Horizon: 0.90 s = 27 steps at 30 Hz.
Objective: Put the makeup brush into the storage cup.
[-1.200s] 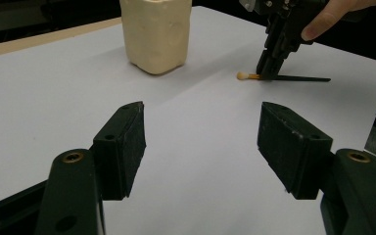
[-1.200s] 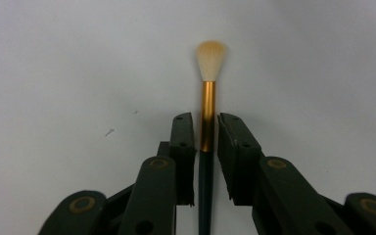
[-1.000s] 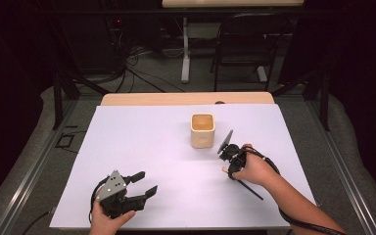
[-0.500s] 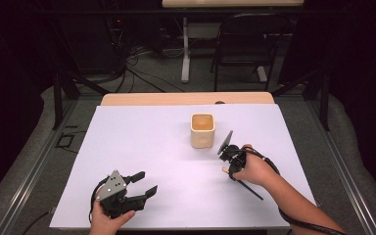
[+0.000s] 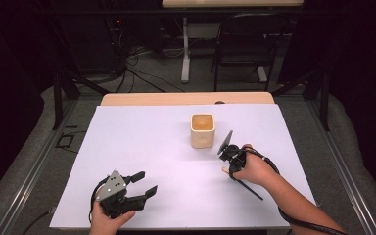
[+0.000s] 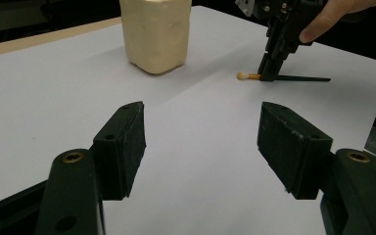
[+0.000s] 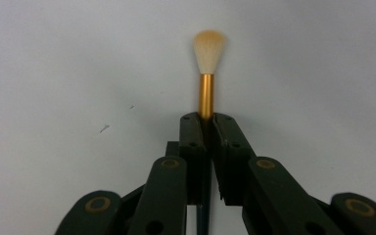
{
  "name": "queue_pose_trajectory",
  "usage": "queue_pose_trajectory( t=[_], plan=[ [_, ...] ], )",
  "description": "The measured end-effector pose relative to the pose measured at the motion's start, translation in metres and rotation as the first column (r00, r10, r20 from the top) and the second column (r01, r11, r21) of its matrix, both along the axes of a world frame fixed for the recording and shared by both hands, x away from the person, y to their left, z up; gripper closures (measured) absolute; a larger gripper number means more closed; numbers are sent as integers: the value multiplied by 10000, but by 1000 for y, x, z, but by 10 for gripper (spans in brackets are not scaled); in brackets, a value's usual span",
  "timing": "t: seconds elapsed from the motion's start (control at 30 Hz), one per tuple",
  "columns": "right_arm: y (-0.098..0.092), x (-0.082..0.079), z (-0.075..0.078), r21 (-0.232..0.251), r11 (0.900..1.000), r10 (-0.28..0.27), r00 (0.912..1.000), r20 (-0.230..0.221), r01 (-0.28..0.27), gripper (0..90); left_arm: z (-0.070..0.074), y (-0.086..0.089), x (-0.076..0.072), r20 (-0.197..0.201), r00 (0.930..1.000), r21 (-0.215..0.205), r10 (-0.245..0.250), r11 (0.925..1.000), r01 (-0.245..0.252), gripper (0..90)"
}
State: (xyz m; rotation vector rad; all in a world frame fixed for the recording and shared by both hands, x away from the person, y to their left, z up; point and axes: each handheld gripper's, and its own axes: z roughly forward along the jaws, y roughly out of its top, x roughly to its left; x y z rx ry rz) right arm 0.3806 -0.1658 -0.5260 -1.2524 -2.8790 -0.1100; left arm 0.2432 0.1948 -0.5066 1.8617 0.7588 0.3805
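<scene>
A small brush with a pale bristle head, gold ferrule and thin black handle [image 7: 205, 93] lies on the white table sheet [image 5: 142, 142]. My right gripper [image 7: 206, 120] points down at it, and its jaws have just been closing on the ferrule; they are now shut on the brush. In the high view the right gripper [image 5: 229, 171] sits right of centre, with the brush handle [image 5: 254, 192] trailing toward the front. My left gripper [image 5: 144, 183] rests at the front left, open with nothing between its jaws [image 6: 200, 142]. From there the brush [image 6: 243, 75] and right gripper [image 6: 267, 76] appear ahead.
A cream square cup [image 5: 202, 130] stands upright on the sheet just behind and left of the right gripper, also seen as the cup [image 6: 155, 34]. A wooden table edge [image 5: 186, 99] runs along the far side. A chair [image 5: 240, 44] and cables lie beyond.
None visible in the high view; both hands stay where they were.
</scene>
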Motion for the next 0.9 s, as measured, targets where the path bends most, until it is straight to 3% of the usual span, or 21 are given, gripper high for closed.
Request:
queue_pose_trajectory(
  t=[0.3, 0.53, 0.77, 0.83, 0.87, 0.9],
  plan=[
    [0, 1, 0, -110, 9998, 150, 9999, -66, -150, 835, 0, 0, 0, -5, 10000, -29, 16, 10000, -16, 352],
    [1, 2, 3, -501, 9984, 244, 9994, -233, -255, 836, 0, 0, 0, 15, 10000, -61, 18, 10000, -18, 352],
    [2, 1, 3, -521, 9984, 191, 9997, -127, -197, 836, 0, 0, 0, 14, 10000, -57, 20, 10000, -20, 353],
    [1, 2, 6, -470, 9986, 246, 9993, -272, -258, 837, 0, 1, 0, -1, 10000, -41, 30, 10000, -30, 352],
    [1, 2, 8, -730, 9965, 395, 9989, -241, -412, 836, 0, 1, 0, -1, 10000, -39, 36, 10000, -36, 352],
    [0, 2, 8, -439, 9986, 278, 9994, -198, -287, 837, 0, 1, 0, -1, 10000, -44, 36, 10000, -36, 352]
  ],
)
